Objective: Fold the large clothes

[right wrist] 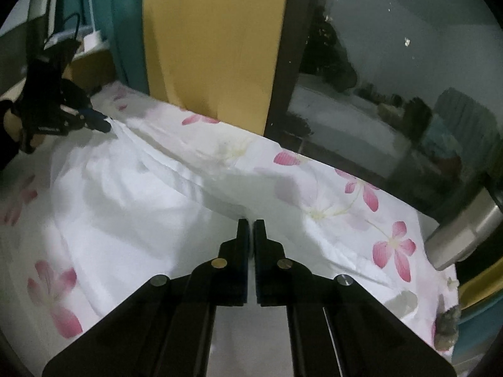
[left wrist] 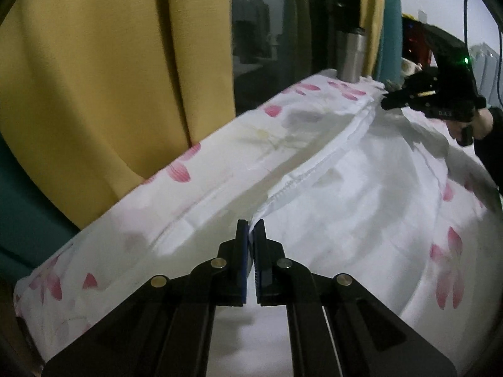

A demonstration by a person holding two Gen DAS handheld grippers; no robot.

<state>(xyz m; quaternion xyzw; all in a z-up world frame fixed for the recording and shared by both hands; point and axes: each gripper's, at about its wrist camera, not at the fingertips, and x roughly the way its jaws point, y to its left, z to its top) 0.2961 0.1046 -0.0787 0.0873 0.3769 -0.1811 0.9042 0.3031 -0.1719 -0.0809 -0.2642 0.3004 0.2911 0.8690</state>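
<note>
A large white cloth with pink flowers (left wrist: 361,188) lies spread over a flat surface, and it also shows in the right wrist view (right wrist: 132,207). Its stitched hem (left wrist: 314,169) runs taut between the two grippers. My left gripper (left wrist: 251,224) is shut on one end of the hem. It shows far left in the right wrist view (right wrist: 103,124). My right gripper (right wrist: 251,224) is shut on the other end of the cloth. It shows at the far right of the left wrist view (left wrist: 385,103), pinching the hem.
Yellow curtains (left wrist: 94,78) and teal curtains hang behind the far edge, beside a dark window (right wrist: 393,78). A steel cylinder (left wrist: 350,53) stands at the far corner, and it also shows in the right wrist view (right wrist: 462,232). A small dark lump (right wrist: 446,330) lies on the cloth.
</note>
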